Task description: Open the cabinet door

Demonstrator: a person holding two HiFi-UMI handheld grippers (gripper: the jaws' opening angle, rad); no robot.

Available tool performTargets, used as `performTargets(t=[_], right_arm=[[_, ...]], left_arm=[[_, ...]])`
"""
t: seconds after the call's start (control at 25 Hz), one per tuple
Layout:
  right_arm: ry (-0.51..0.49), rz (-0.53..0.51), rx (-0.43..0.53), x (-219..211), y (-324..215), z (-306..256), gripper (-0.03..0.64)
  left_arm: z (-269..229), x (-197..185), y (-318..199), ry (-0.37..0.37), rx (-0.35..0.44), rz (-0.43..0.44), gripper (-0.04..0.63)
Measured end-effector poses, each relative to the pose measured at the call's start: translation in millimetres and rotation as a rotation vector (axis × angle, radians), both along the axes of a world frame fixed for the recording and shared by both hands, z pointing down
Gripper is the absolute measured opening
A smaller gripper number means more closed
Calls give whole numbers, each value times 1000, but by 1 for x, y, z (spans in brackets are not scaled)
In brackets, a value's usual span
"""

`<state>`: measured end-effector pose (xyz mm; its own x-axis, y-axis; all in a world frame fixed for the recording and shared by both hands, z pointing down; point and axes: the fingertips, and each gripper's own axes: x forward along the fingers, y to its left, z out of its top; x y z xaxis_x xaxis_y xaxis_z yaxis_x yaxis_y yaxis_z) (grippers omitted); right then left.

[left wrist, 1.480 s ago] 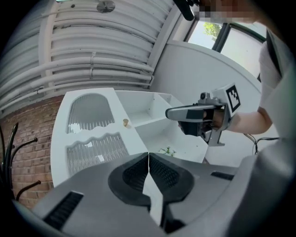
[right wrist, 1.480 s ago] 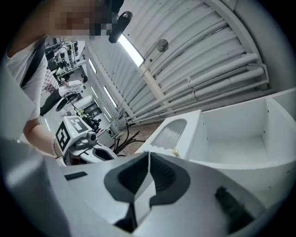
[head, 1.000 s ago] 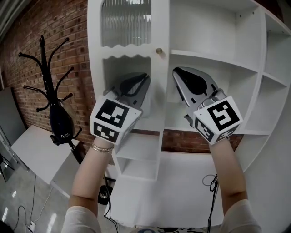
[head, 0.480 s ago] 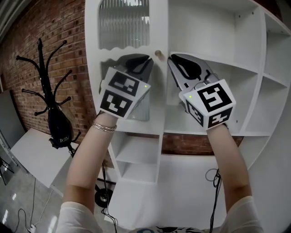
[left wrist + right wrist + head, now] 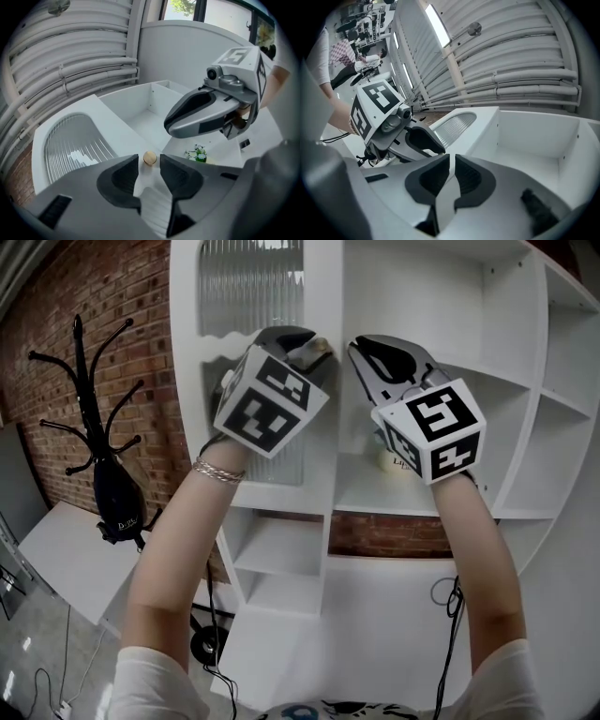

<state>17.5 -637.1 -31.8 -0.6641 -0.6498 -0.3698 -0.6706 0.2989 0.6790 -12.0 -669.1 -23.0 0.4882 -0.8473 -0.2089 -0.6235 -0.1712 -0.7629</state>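
The white cabinet door [image 5: 319,437] has a ribbed glass panel [image 5: 251,287] and a small round wooden knob [image 5: 323,347] near its right edge. My left gripper [image 5: 315,345] is up at the knob. Its jaws have just been opening and now stand open. In the left gripper view the knob [image 5: 149,158] sits right at the tips of my left gripper [image 5: 149,165], between them, and neither pad presses on it. My right gripper [image 5: 360,351] hangs just right of the knob in front of the open shelf, shut with nothing in it [image 5: 452,161].
Open white shelves [image 5: 469,381] fill the right side, with a pale cup [image 5: 397,463] behind my right hand. A black coat stand [image 5: 98,418] stands left by the brick wall, above a white tabletop [image 5: 66,554]. A cable [image 5: 448,594] lies below.
Both grippers have risen toward the knob. The left one has rolled and moved right up to the knob, and its jaws have opened.
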Motion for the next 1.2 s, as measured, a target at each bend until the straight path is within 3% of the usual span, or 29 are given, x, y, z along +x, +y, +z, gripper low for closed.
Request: performTargets(t=[0.36, 0.48, 0.88, 1.04, 1.2], right_arm=[[-15, -31, -12, -1, 0, -2, 30], [-22, -47, -20, 3, 3, -2, 31], [-66, -110, -114, 17, 23, 6, 31], [-36, -134, -92, 13, 49, 3, 30], [-70, -163, -105, 13, 70, -1, 31]], left_arm=[[-2, 7, -11, -41, 35, -61, 130], [-3, 8, -10, -29, 48, -79, 95], [-5, 1, 29, 87, -48, 6, 92], [-7, -7, 54, 95, -52, 22, 92], [-8, -17, 77, 107, -69, 33, 91]])
